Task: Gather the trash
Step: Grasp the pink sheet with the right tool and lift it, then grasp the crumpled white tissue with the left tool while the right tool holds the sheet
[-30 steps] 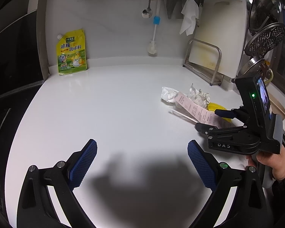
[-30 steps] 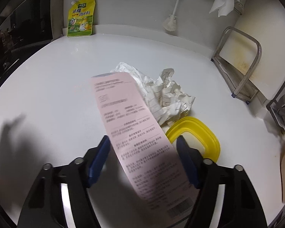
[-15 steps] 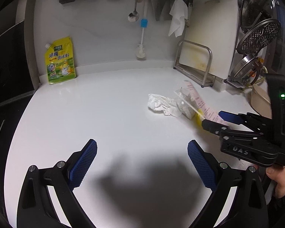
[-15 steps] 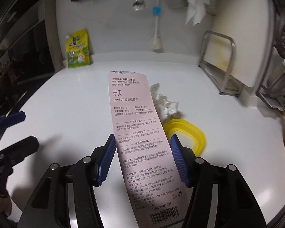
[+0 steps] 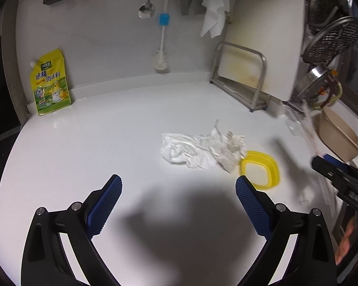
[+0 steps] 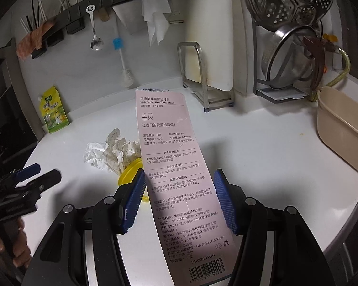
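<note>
My right gripper (image 6: 179, 197) is shut on a long pink toothbrush package card (image 6: 171, 157) and holds it up above the white counter. In the left wrist view the right gripper (image 5: 322, 162) is at the far right with the card blurred (image 5: 307, 124). Crumpled white tissue and paper (image 5: 202, 149) lie mid-counter beside a yellow plastic lid ring (image 5: 260, 169); they also show in the right wrist view (image 6: 112, 153). My left gripper (image 5: 179, 199) is open and empty, above the counter in front of the tissue.
A yellow seasoning pouch (image 5: 50, 83) leans on the back wall at left. A metal rack with a cutting board (image 5: 245, 83) stands at the back right. A beige bin (image 6: 341, 128) sits at the right edge. A brush (image 5: 162, 47) hangs on the wall.
My right gripper has lifted the pink card off the trash pile and carried it up and to the right. My left gripper has moved closer to the tissue and stays open.
</note>
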`<state>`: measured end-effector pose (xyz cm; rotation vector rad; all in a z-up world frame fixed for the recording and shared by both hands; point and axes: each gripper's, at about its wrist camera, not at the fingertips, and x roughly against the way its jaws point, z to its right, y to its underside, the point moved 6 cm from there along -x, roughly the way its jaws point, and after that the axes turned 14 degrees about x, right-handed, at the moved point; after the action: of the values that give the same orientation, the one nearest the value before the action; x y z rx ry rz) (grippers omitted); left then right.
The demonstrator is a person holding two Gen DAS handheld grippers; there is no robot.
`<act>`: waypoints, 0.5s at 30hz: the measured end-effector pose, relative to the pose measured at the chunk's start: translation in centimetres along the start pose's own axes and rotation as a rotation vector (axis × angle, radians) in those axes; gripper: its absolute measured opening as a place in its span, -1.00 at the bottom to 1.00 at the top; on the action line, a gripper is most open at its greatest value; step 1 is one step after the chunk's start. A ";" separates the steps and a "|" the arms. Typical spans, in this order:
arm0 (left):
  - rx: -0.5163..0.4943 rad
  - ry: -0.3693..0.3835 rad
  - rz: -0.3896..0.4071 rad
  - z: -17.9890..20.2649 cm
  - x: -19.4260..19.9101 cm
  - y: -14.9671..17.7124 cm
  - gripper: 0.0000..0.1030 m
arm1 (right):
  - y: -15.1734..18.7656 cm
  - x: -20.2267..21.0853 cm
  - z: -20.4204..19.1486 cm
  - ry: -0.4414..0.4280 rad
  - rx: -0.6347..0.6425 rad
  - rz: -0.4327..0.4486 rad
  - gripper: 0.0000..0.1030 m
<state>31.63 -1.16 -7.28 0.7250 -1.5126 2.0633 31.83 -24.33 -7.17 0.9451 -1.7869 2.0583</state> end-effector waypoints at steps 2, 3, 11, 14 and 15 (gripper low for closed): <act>0.006 -0.019 0.002 -0.3 -1.0 -1.0 0.83 | 0.1 0.1 -0.2 -0.005 -0.005 0.001 0.10; 0.011 -0.024 -0.001 -0.4 -1.4 -1.4 0.83 | 0.2 0.0 -0.2 -0.013 -0.009 0.001 0.10; 0.036 -0.070 0.002 -1.1 -5.4 -4.0 0.83 | 0.1 -0.1 -0.5 -0.034 -0.007 -0.002 0.10; 0.010 -0.102 -0.025 -0.7 -7.1 -3.8 0.83 | 0.1 -0.2 -0.6 -0.036 -0.003 -0.005 0.10; 0.007 -0.109 -0.040 -0.8 -7.6 -3.8 0.83 | 0.1 -0.2 -0.5 -0.037 -0.003 -0.007 0.10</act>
<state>39.67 0.08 -9.87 0.8762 -1.5376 2.0299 31.76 -23.79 -7.42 0.9936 -1.8018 2.0457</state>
